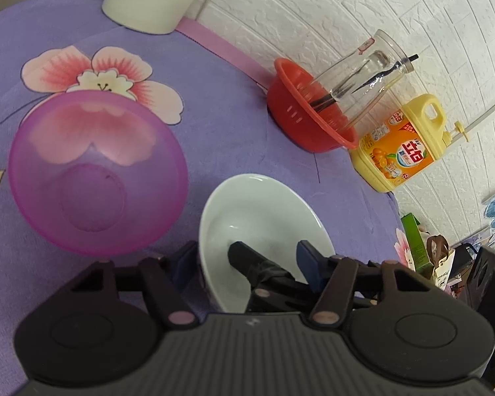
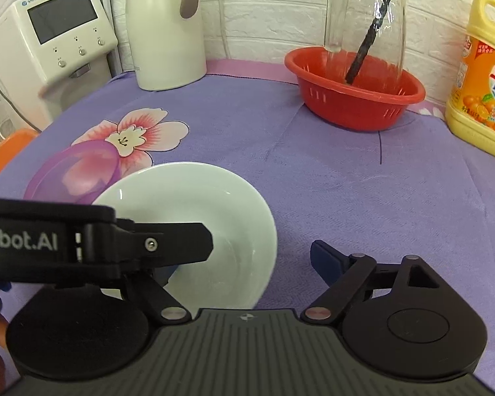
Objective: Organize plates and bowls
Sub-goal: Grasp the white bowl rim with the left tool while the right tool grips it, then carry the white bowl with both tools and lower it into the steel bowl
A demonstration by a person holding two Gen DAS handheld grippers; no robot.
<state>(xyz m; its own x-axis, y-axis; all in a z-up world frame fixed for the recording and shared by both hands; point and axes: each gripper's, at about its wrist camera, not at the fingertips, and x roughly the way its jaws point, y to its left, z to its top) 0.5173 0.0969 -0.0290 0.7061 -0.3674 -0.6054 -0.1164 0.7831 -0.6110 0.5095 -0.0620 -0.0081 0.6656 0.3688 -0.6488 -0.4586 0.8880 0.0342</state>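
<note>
Left wrist view: left gripper (image 1: 211, 257) jaws pinch the near-left rim of the white bowl (image 1: 264, 217), one finger inside, one outside. Purple bowl (image 1: 95, 178) sits just left, apart. Right gripper (image 2: 244, 257) jaws spread, bowl's right edge between them, nothing held. Count: two bowls, no plates on the table (image 2: 330, 181).

Soft, even light fills both views, with faint shadows under the white bowl (image 2: 194, 217) and red basket (image 2: 354, 99). Small glints mark the bowl's rim. Fisheye bending curves the wall (image 1: 346, 6) bricks, and dark corners frame each picture. Focus is slightly soft throughout.
</note>
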